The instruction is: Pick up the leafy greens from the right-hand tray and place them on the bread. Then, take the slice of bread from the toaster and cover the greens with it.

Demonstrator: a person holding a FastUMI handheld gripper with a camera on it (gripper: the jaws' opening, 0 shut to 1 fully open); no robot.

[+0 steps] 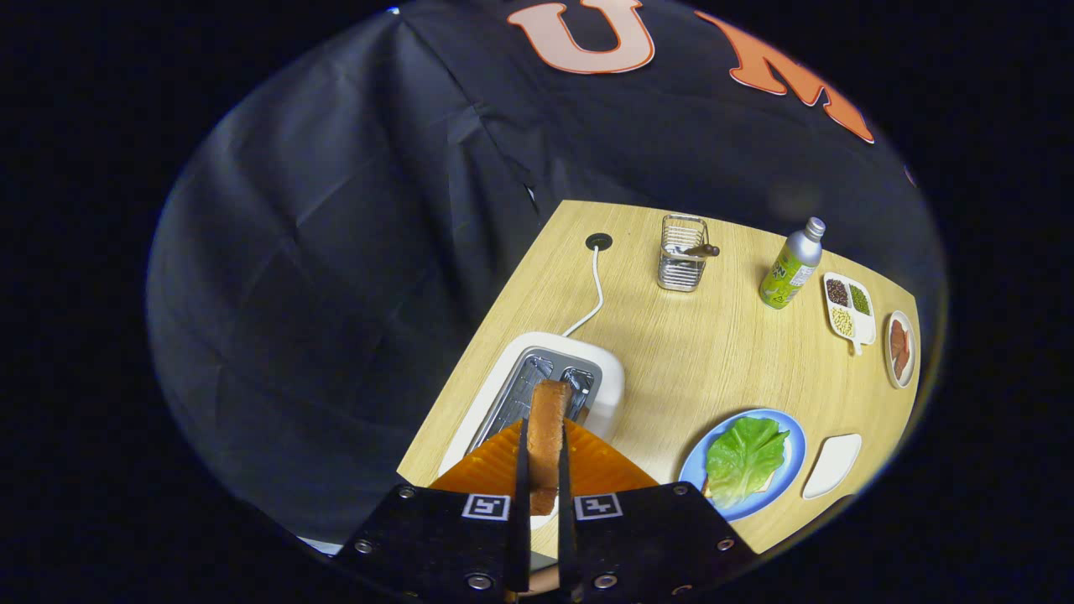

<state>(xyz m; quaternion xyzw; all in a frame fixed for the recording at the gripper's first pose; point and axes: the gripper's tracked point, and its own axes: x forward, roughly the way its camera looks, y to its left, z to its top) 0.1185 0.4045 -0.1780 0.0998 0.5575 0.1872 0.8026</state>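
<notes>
The gripper [541,457] is closing its two fingers narrowly on a slice of bread [547,419], one finger pressing each flat face, so the jaws are standing only as far apart as the slice is thick. The slice is standing on edge between them, its browned crust edge showing, and its far end is reaching past the fingertips. It is hanging above the toaster [550,382], out of the slots and not touching them as far as can be told.

The toaster is lying just beyond the fingers, a white body with two metal slots open on top, sitting near the edge of the wooden table [713,352]. A white cord [594,289] is running from its far end to a round dark hole [598,242] in the tabletop.

To the right of the toaster a blue plate [793,436] is carrying the leafy greens [742,457], which are lying spread over a lower slice of bread whose corner is just peeking out at the near edge. Just beside the plate, further right, a small white tray [832,466] is sitting.

Farther off, a wire holder [681,253] is standing upright with a dark-handled item in it. A green bottle with a silver cap [791,267] is standing to its right, then a divided white dish [850,308] of grains, and a small plate [900,348] with reddish-brown pieces near the table's edge.
</notes>
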